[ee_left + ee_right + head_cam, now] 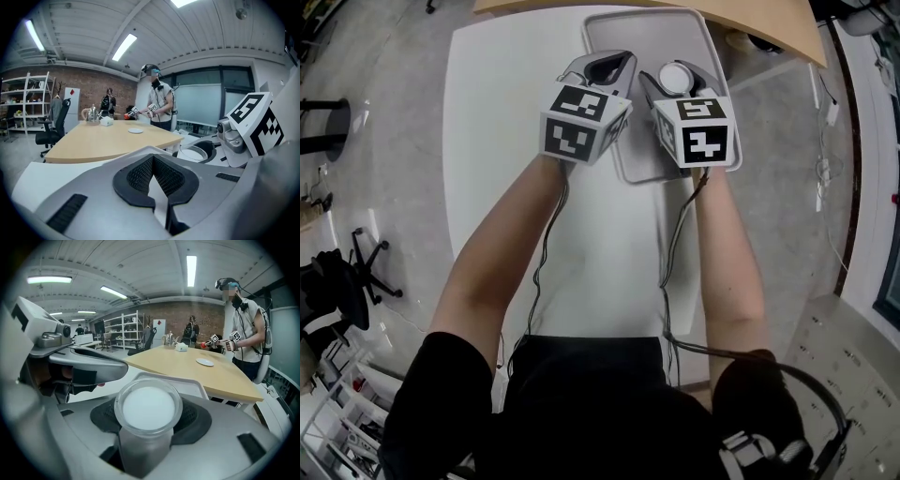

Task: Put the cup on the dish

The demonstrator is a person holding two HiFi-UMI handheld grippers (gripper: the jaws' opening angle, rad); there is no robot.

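Right gripper view, item one: my right gripper (150, 420), jaws parted just wide enough for the one thing they have hold of, a translucent round plastic cup (148, 408) clamped between the black ribbed pads (197, 416).
- Orientation: long axis roughly upright, mouth up. In the head view the rim shows as a full white circle facing the camera.
- Contents: the mouth reads as a flat white disc. I cannot tell whether that is a lid or something inside.
- Position: over the shallow grey rectangular tray (609, 28), towards its right side.
- Hidden: the cup's base is buried between my jaws in both views, so I cannot tell whether it is touching the tray or held clear of it.

Item two: my left gripper (602, 67), just beside the right one, over the tray's left rim. Jaws brought together at the tips, nothing between them — only pale surface shows through the narrow wedge behind.

Item three: the tray lies on a white table (506, 112). Its near end is covered by the two marker cubes.

Item four: a tan wooden tabletop (197, 369) beyond the tray, bearing a small white plate (205, 362), well apart from the cup.
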